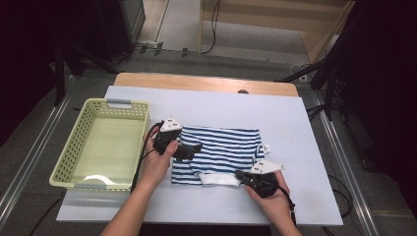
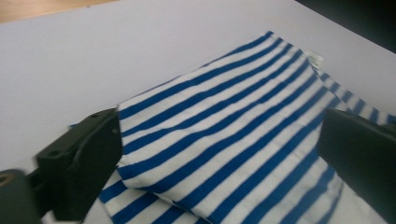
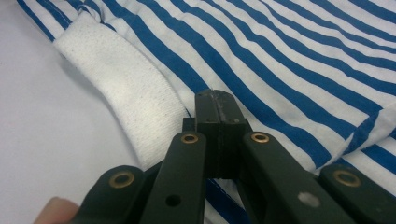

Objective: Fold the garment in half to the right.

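Across the white-covered counter [image 1: 295,118] lies a folded blue-and-white striped cotton garment [image 1: 221,147], flat near the front middle, with a white ribbed knit band [image 1: 219,180] along its near edge. Left of it stands a pale yellow perforated plastic basket [image 1: 78,162], well apart from the right hand. Left hand [image 1: 156,164] reaching in from below, wrist bent inward, left claw [image 1: 195,149] pointing level across the garment's left edge; jaws spread wide, striped cloth lying between them without being pressed. Right hand [image 1: 275,199] resting low at the garment's near right corner, right claw [image 1: 238,175] aimed leftward, clenched tight just beside the ribbed band; whether any cloth is pinched cannot be told.
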Available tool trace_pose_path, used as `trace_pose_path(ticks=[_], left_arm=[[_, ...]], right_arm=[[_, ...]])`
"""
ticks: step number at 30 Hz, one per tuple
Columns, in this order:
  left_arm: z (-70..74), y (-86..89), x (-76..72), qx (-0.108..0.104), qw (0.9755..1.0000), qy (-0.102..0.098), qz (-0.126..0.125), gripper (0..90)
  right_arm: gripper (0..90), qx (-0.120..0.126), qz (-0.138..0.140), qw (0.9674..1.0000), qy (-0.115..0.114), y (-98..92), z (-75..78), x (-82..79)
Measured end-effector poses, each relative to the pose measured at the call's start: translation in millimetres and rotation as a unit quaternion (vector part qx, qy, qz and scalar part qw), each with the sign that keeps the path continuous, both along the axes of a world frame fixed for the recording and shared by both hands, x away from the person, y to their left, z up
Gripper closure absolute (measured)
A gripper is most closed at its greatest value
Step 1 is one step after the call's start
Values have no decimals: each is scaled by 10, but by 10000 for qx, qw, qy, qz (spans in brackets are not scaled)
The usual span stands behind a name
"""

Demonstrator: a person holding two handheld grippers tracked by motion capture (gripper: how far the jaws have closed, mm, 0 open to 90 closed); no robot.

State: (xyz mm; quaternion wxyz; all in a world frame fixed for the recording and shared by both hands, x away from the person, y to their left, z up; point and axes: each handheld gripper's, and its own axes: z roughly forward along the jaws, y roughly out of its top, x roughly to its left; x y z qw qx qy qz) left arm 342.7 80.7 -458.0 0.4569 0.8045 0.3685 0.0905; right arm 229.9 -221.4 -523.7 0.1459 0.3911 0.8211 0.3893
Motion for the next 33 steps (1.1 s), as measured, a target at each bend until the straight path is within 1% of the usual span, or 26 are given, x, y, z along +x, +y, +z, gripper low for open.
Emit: trace_pose_path(ticks=[2, 4, 5, 7, 8, 9, 10, 12, 14, 15, 19, 22, 23, 25, 26, 27, 29, 30, 32, 33], left_arm=[[-4, 5, 57, -38, 9999, 55, 99, 129], [-9, 8, 83, -66, 9999, 93, 95, 133], [-26, -4, 133, 53, 9996, 142, 249, 143], [-48, -4, 177, 129, 9991, 179, 370, 168], [-60, -1, 197, 199, 9983, 188, 524, 199], [-60, -1, 197, 199, 9983, 188, 524, 233], [-72, 4, 214, 228, 9974, 189, 659, 255], [-115, 34, 272, 226, 9956, 250, 878, 285], [-144, 54, 309, 200, 9944, 281, 996, 312], [-144, 54, 309, 200, 9944, 281, 996, 323], [-221, 71, 405, 274, 9931, 395, 1067, 359], [-245, 78, 443, 320, 9927, 379, 1098, 395], [-259, 77, 469, 312, 9927, 364, 1108, 411], [-286, 83, 500, 195, 9933, 434, 1051, 447], [-305, 88, 517, 151, 9932, 477, 1056, 448], [-326, 93, 534, 152, 9925, 520, 1092, 453], [-359, 108, 559, 228, 9913, 556, 1169, 484], [-374, 114, 571, 224, 9912, 567, 1173, 499], [-387, 114, 579, 255, 9911, 567, 1181, 500], [-408, 117, 596, 294, 9906, 560, 1215, 507]], right_arm=[[872, 0, 2, 10000, 0, 1, 0, -2], [872, -2, 7, 10000, -5, 0, 0, 0], [872, -2, 6, 10000, -5, 0, -1, 0], [872, 5, 8, 10000, -3, -1, -1, 1], [872, 4, 9, 10000, -3, -1, 0, 1], [872, 4, 9, 10000, -3, -1, 0, 1], [872, 5, 9, 10000, -3, -1, 0, 0], [872, 2, 10, 10000, -5, -1, 0, 0], [872, -1, 10, 10000, -8, 0, 0, -1], [872, -1, 10, 10000, -8, 0, 0, -1], [872, 6, 10, 10000, -4, -2, -1, 1], [872, 13, 10, 10000, 1, -2, -1, 2], [872, 6, 8, 10000, -2, -1, 0, 0], [872, 11, 10, 10000, 1, -2, -1, 1], [872, 14, 9, 10000, 7, -1, -1, 1], [872, 14, 8, 10000, -2, -2, -1, 1], [872, 14, 9, 10000, 1, -2, -1, 1], [872, 13, 8, 10000, -3, -1, -1, 1], [872, 11, 6, 10000, -2, -1, -1, 0], [872, 11, 8, 10000, -4, -1, -1, 0]])
